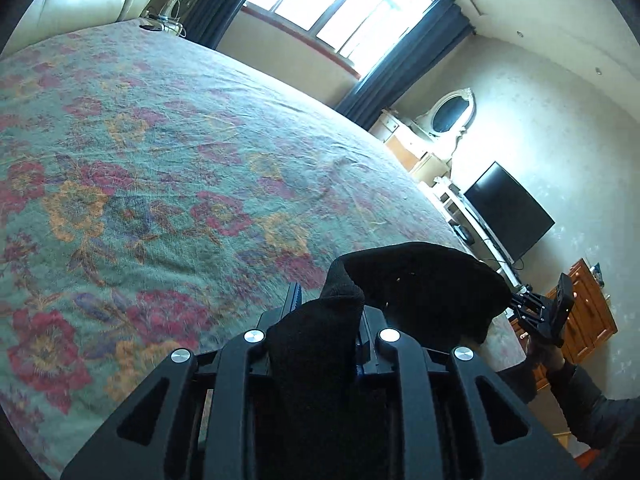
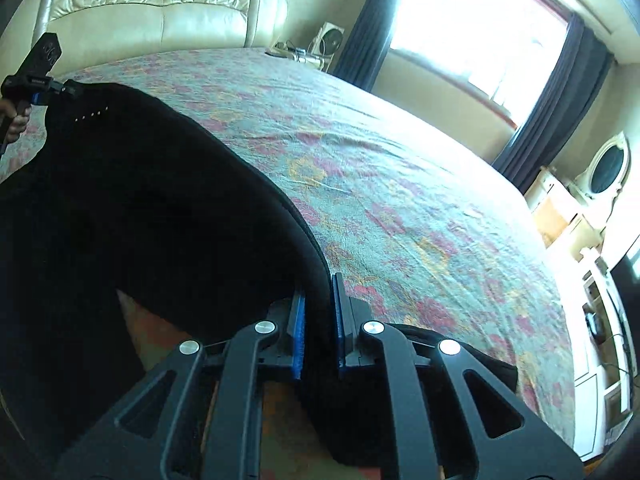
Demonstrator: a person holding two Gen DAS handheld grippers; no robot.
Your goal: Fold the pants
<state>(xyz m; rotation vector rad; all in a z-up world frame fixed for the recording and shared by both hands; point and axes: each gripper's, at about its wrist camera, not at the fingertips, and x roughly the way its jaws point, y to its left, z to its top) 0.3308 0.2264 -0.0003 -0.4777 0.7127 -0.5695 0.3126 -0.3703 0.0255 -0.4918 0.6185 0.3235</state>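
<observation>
A bedroom with a bright window (image 1: 340, 4) and dark curtains (image 1: 404, 68) lay behind a wide bed covered by a green floral bedspread (image 1: 168, 152). A cream tufted headboard (image 2: 152, 8) stood at eleven o'clock in the right wrist view, and a dark television (image 1: 508, 212) at three o'clock in the left wrist view. The black pants (image 2: 152, 208) hung above the bedspread, stretched between both tools. The left gripper (image 1: 326, 312) was clenched on a bunched fold of the pants at six o'clock of its own view. The right gripper (image 2: 319, 320) was clamped on the pants' edge, the cloth running between its blue pads (image 2: 298, 340). From there the fabric swept up toward ten o'clock, where the left gripper pinched the far corner.
</observation>
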